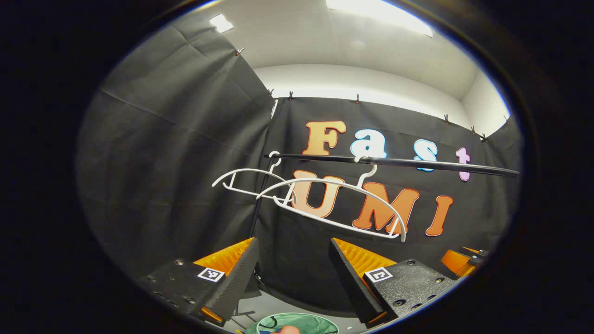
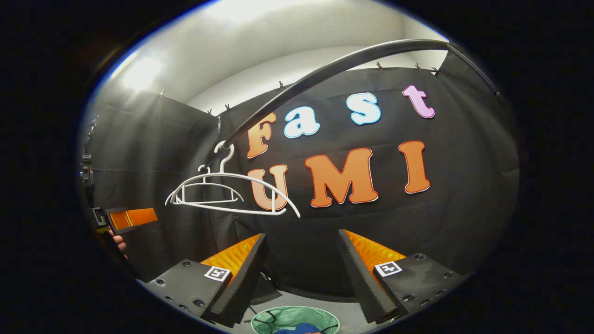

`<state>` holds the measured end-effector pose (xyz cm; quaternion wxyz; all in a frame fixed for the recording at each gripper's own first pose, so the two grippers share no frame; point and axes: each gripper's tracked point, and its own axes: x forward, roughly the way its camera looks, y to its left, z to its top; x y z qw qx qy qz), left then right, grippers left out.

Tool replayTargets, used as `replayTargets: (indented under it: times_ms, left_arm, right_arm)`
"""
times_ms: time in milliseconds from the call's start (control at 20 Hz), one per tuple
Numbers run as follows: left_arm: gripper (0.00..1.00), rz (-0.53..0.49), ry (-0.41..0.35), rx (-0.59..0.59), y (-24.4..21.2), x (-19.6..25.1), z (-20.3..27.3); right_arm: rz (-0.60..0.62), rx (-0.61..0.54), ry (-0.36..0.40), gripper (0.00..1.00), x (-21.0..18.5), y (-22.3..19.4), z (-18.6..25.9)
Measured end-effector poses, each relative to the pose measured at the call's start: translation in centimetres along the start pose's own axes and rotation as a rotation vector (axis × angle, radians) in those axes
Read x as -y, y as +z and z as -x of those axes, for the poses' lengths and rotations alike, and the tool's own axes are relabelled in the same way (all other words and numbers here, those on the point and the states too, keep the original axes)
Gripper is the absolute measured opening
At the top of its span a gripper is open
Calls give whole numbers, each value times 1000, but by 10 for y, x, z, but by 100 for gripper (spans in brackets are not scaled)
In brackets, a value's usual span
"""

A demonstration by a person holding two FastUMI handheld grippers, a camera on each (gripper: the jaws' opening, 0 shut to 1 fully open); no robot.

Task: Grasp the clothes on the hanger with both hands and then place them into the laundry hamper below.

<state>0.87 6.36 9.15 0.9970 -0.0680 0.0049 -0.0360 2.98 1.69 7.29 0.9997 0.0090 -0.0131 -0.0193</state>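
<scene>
Two bare white hangers hang on the black rail [image 1: 417, 163], a near one [image 1: 325, 180] and a far one [image 1: 246, 170]. In the right gripper view the near hanger [image 2: 232, 208] hangs left of centre under the curved rail [image 2: 325, 69]. Below, the round green hamper [image 2: 278, 317] holds a blue garment [image 2: 300, 328]; its rim [image 1: 315, 320] also lies under my left gripper. My left gripper [image 1: 293, 253] is open and holds nothing. My right gripper [image 2: 302, 246] is open too, with nothing between its fingers. The left gripper [image 2: 127, 218] shows at the far left, a hand [image 2: 118, 241] under it.
Black cloth walls close the booth behind and on the left. The rail's upright pole [image 1: 260, 199] stands by the back corner. A strip of grey floor [image 2: 352, 315] surrounds the hamper. The other gripper [image 1: 464, 260] shows at the lower right of the left gripper view.
</scene>
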Motion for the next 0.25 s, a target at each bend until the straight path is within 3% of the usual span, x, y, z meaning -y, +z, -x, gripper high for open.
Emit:
replayTargets:
  times_ms: [250]
  left_arm:
    - [92,-15,-3,14,2,3,-1]
  right_arm:
    - [9,11,-1,100,1,3,-2]
